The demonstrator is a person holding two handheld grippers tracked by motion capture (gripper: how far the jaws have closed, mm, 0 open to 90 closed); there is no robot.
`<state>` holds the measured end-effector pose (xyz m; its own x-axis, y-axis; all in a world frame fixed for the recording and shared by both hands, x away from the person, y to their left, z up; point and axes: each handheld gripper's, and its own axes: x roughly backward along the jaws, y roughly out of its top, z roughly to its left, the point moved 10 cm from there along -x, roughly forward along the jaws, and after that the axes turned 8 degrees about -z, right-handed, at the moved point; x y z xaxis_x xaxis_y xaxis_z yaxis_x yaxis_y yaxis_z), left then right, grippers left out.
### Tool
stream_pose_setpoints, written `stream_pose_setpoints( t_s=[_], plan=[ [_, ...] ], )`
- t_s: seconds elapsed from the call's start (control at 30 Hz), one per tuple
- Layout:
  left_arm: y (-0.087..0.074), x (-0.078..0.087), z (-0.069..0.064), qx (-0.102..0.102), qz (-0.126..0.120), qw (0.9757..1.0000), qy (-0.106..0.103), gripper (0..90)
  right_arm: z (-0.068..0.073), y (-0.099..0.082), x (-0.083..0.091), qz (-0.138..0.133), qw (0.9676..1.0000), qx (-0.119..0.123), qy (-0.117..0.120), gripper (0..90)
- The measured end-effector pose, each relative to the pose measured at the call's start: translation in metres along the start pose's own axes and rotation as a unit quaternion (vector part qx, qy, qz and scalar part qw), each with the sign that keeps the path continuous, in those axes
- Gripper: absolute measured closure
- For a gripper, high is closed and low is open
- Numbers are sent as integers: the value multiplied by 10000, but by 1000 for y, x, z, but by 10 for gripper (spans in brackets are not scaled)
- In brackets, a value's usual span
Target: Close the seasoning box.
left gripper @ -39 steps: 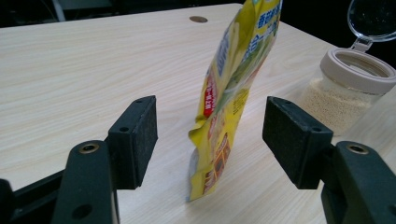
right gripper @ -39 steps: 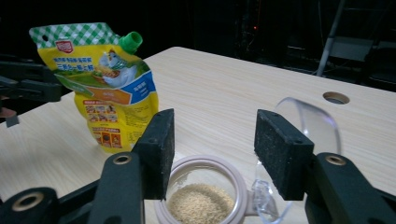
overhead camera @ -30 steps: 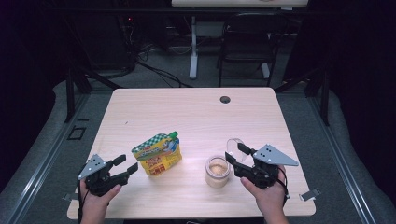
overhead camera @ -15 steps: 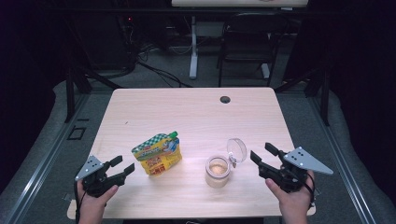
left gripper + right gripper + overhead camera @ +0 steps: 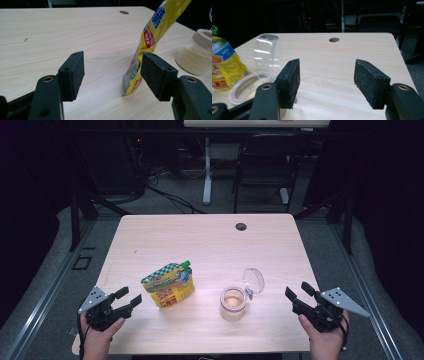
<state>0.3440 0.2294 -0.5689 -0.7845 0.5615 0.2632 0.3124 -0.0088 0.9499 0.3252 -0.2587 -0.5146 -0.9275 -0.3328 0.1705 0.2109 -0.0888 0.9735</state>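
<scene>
The desk is pale, matt wood grain. The pouch is glossy printed plastic film. The jar is clear, shiny plastic with a transparent lid. Each hand-held gripper's pads look rough, matt black.

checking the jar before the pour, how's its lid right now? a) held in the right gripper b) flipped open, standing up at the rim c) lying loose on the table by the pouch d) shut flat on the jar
b: the jar has its clear lid hinged up at the rim, its mouth open, and the right gripper sits apart with nothing between its open jaws.
</scene>
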Motion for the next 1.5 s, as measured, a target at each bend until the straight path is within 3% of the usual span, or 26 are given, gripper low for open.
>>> stream_pose_setpoints(
  t_s=[0.23, 0.33, 0.47, 0.83, 1.03, 1.5],
  plan=[
    [-2, -1, 3, 27, 20, 10000, 40, 364, -11, -11, -6, 114, 9998, 45, -160, 410],
    [-3, -1, 3, 50, 18, 10000, 47, 365, -10, -11, -10, 233, 9996, 84, -132, 490],
    [-4, -2, 4, 48, 56, 10000, 54, 366, -2, -10, -18, 278, 9996, 41, 43, 597],
    [-4, 0, 4, 51, 31, 9999, 119, 370, 30, -8, -47, 410, 9973, 403, 456, 873],
    [-5, 2, 5, 61, 56, 9999, 137, 371, 41, -9, -56, 489, 9963, 433, 560, 900],
    [-6, 1, 4, 72, 65, 9999, 112, 381, 49, -11, -62, 566, 9955, 447, 618, 900]
  ],
)
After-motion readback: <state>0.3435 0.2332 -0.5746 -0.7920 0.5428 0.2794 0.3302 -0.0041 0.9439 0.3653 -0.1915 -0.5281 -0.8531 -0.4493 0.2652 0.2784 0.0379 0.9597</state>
